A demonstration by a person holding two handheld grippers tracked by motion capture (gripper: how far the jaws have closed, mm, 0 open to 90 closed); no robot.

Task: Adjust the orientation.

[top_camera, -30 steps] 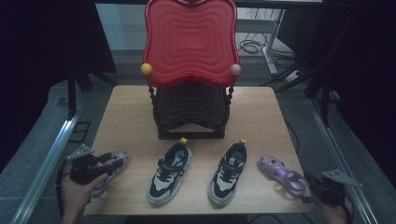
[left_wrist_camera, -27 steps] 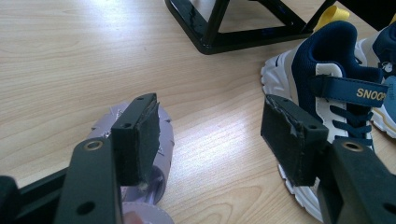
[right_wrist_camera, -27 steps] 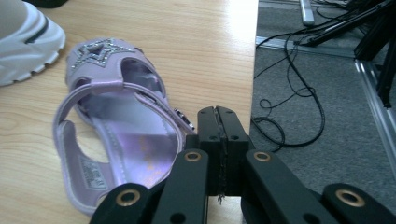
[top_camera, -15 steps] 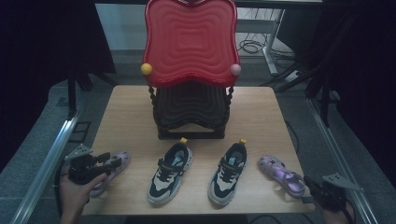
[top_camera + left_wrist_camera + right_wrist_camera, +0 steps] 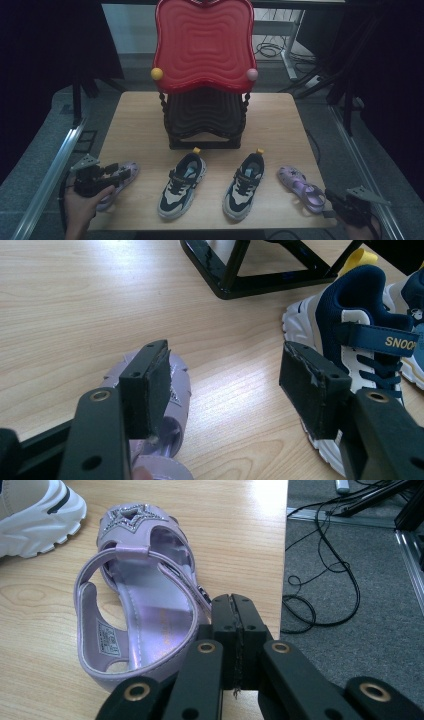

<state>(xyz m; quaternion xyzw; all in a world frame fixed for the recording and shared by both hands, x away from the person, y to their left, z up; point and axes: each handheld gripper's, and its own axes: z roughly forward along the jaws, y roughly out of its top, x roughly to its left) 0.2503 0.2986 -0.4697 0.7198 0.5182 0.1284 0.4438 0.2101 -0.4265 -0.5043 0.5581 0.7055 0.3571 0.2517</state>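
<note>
Left gripper (image 5: 225,390) fingers wide, astride toe of left purple sandal (image 5: 172,390) at desk (image 5: 280,120) near-left corner. Right gripper (image 5: 234,625) fingers pressed together, empty, beside right purple sandal (image 5: 145,615) at near-right edge. Advisable: lower left, centre sandal, then close.

High view above the near table (image 5: 280,125) edge; claw views low, close, sharing the sneaker (image 5: 360,355).

A light wooden desk (image 5: 280,115) carries a black rack (image 5: 205,120) at its middle back. Along the front edge lie a lilac sandal (image 5: 120,175), two navy-and-white sneakers (image 5: 182,185) (image 5: 245,186) side by side, and a second lilac sandal (image 5: 301,187).
</note>
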